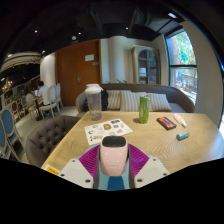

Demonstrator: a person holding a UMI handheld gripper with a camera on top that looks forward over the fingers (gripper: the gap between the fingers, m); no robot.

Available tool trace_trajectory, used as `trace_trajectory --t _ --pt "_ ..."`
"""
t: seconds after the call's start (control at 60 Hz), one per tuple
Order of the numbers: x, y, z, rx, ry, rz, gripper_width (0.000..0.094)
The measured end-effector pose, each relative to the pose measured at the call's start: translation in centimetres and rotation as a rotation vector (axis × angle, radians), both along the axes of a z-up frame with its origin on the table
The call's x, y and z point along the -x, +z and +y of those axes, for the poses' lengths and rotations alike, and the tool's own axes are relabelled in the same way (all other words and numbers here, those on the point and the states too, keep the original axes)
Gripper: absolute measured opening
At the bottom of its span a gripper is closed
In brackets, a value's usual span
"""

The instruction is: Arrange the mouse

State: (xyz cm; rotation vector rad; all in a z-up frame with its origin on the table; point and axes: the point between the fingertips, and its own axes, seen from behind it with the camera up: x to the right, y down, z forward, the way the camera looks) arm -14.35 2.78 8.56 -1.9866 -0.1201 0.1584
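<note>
A pale pink computer mouse [114,160] with a dark top end sits between my two fingers, whose magenta pads [92,160] press against its sides. My gripper [114,168] is shut on the mouse and holds it above the near part of the wooden table [150,140].
On the table beyond the fingers lie a printed leaflet [106,129], a clear jug with a dark lid [93,101], a green bottle [144,108], a dark red box [166,122], a white object [181,120] and a small teal item [183,135]. A grey sofa [130,98] stands behind the table.
</note>
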Motion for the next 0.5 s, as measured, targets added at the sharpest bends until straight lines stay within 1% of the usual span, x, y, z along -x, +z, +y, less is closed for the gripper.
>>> trace_trajectory --t 0.067,0.15,0.267,0.3,0.367,0.433,0.467,0.5 --pt "0.7 -3.2 0.5 0.073 -0.004 -0.011 0.0398" --pt "0.1 -6.3 0.5 0.13 -0.02 -0.024 0.04" --pt "-0.4 -9.1 0.1 0.186 -0.027 -0.022 0.0406" --pt "-0.4 -9.2 0.1 0.178 -0.025 -0.022 0.0415" --pt "-0.6 -9.3 0.0 0.188 -0.021 -0.032 0.0483" --pt "-0.5 -9.3 -0.4 0.199 0.0 -0.027 0.0552" --pt "-0.5 -9.1 -0.8 0.202 0.01 -0.021 0.0636" --pt "-0.8 -8.7 -1.2 0.203 0.019 -0.012 0.0754"
